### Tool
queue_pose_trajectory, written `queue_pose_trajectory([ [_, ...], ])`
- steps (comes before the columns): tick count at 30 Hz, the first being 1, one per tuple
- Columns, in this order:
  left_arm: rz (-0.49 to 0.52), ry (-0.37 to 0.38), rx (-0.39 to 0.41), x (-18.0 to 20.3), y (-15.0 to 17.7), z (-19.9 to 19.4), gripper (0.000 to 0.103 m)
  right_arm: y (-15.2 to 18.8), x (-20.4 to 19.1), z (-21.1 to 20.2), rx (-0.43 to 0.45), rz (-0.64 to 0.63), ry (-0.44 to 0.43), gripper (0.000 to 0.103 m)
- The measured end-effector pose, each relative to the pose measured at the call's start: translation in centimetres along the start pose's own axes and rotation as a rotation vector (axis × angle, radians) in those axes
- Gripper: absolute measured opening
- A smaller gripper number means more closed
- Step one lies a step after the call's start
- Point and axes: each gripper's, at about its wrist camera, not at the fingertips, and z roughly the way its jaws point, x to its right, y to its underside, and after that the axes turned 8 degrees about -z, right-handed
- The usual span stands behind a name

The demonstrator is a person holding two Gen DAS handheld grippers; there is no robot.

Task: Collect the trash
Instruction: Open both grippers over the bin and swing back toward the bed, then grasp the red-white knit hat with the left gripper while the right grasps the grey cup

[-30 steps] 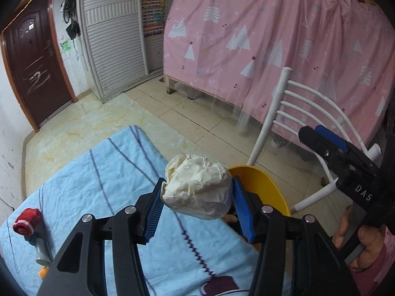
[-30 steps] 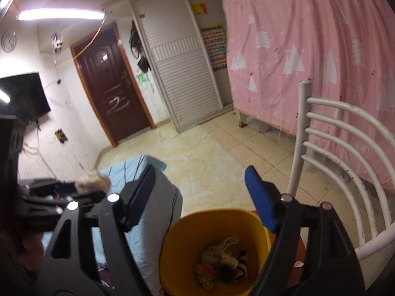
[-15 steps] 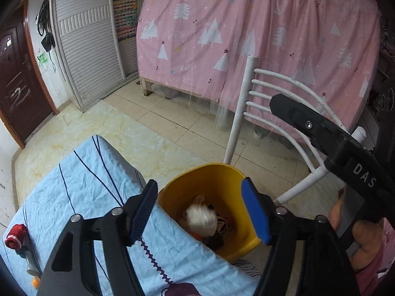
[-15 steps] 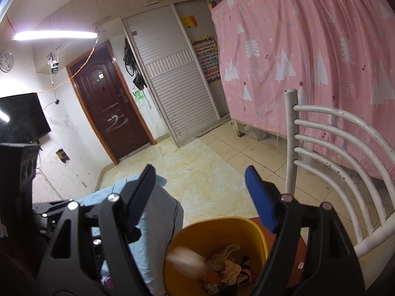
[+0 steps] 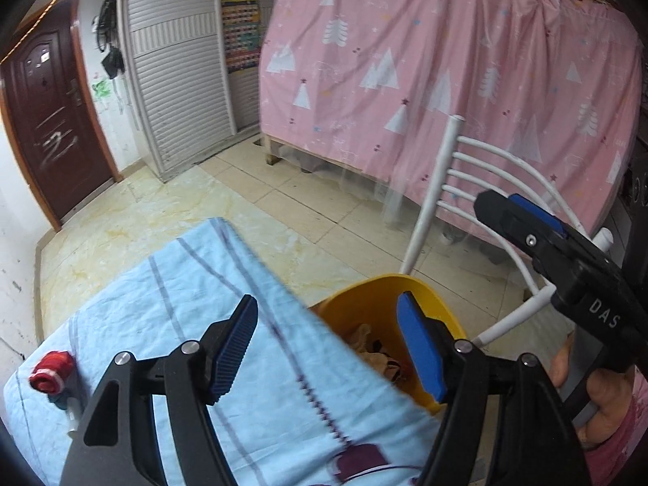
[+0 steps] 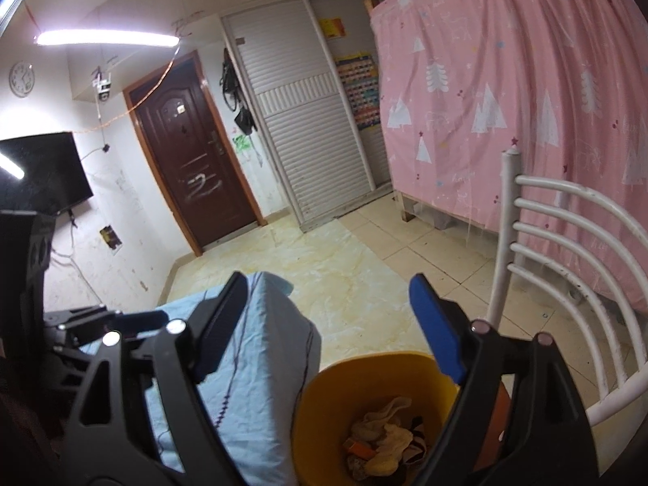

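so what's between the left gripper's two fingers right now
No held item: the left gripper is open. In the left wrist view, only the blue striped cloth and the near rim of the yellow bin show through the gap, below it.

Yellow bin: left wrist view shows only its far rim and part of the inside, near side hidden behind the blue cloth and the left gripper finger. Trash in bin: crumpled pale pieces, dark bits, an orange scrap, kinds unreadable, lower part cut by the frame edge and the right gripper arm. Cloth edge motion-blurred in left view. Red-topped item at cloth's left: small, blurry, identity unclear, lower part behind gripper body. White chair: seat and legs mostly out of frame. Person's hand partly cut at right edge. Wall poster print too small to read.
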Motion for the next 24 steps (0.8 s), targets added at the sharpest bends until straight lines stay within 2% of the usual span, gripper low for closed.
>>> queue_pose_trajectory([
  [6,-0.038,-0.096,0.026,-5.0,0.3,-1.3,0.064,0.2,-4.0,2.2,-0.05,-0.056,-0.053,0.081],
  [20,-0.19,-0.313,0.066,-18.3,1.3,-4.6,0.074,1.4,-13.9,6.7,-0.154,-0.212,-0.169,0.083],
  [24,-0.247,-0.344,0.049,-22.0,1.7,-5.0,0.076,1.8,-16.5,7.7,-0.179,-0.256,-0.191,0.084],
])
